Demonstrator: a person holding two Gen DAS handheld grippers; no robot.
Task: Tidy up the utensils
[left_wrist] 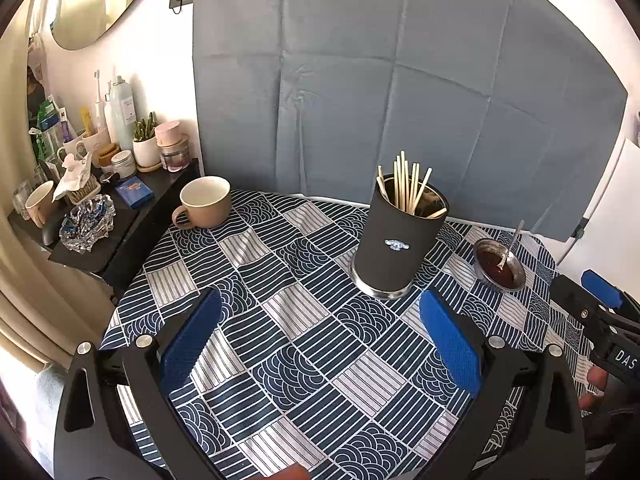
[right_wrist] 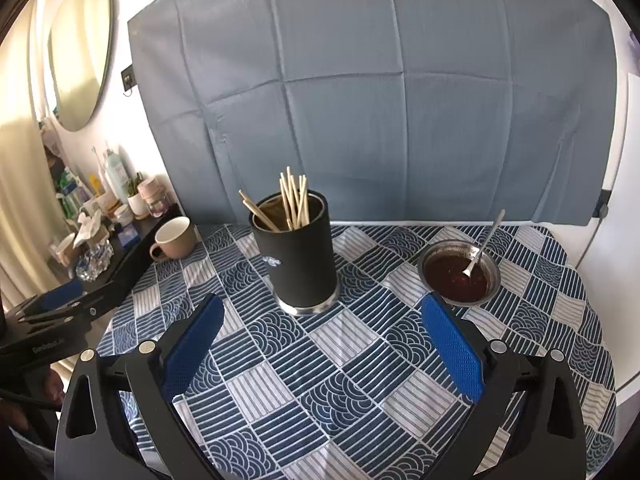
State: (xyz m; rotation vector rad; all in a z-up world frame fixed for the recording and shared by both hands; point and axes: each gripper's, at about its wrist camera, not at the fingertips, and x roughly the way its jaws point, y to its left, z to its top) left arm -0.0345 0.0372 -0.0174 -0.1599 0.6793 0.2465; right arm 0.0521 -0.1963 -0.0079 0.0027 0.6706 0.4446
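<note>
A black utensil holder stands on the patterned tablecloth with several wooden chopsticks upright in it. A small metal bowl of dark sauce sits to its right, a metal spoon resting in it. My left gripper is open and empty in front of the holder. My right gripper is open and empty, near the holder and bowl. The right gripper's tip shows in the left wrist view; the left gripper shows in the right wrist view.
A beige mug sits at the table's far left corner. A black side shelf on the left holds jars, cups, a glass ashtray and bottles. A grey fabric backdrop stands behind the table.
</note>
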